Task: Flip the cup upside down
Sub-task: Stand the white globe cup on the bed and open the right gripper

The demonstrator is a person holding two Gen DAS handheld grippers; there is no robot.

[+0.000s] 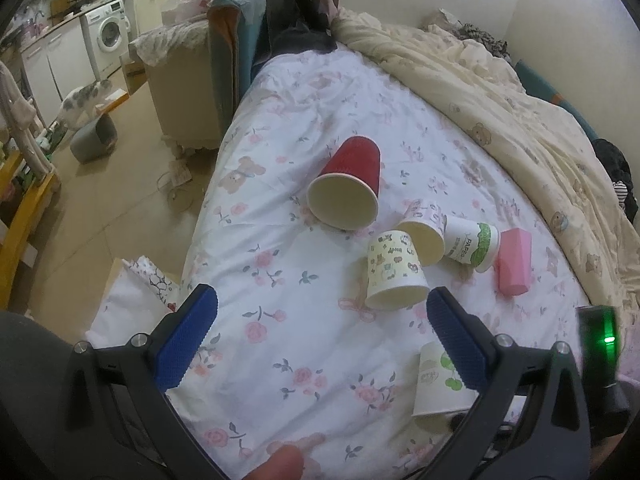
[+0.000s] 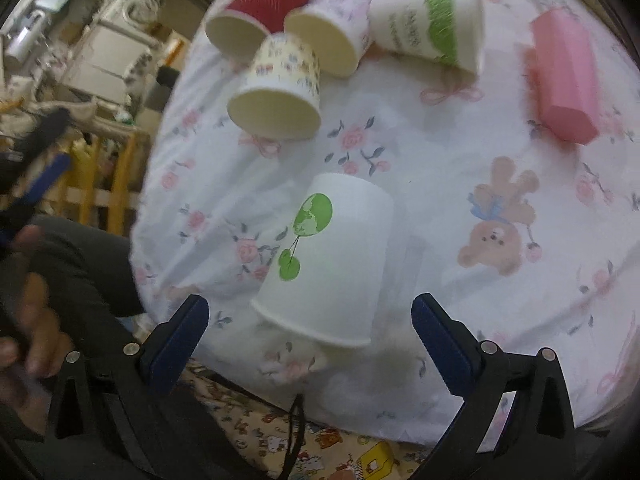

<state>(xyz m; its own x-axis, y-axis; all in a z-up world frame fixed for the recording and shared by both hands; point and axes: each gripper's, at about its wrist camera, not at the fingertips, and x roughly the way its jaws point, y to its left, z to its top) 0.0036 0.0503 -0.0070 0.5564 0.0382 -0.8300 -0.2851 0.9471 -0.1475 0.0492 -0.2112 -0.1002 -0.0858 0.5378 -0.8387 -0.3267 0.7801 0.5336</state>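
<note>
The right gripper [image 2: 310, 330] has its jaws spread wide, holding nothing, with the white cup with green print [image 2: 332, 264] lying on its side between them, apparently untouched. The left gripper [image 1: 320, 332] is likewise wide and bare above the floral bedsheet [image 1: 304, 240]. Beyond lie the cartoon cup [image 1: 394, 276], red cup [image 1: 350, 184] and pink box [image 1: 514, 266].

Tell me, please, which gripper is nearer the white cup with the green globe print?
Right gripper: the globe cup sits just ahead of its open fingers. Left gripper hangs off to that cup's left.
</note>
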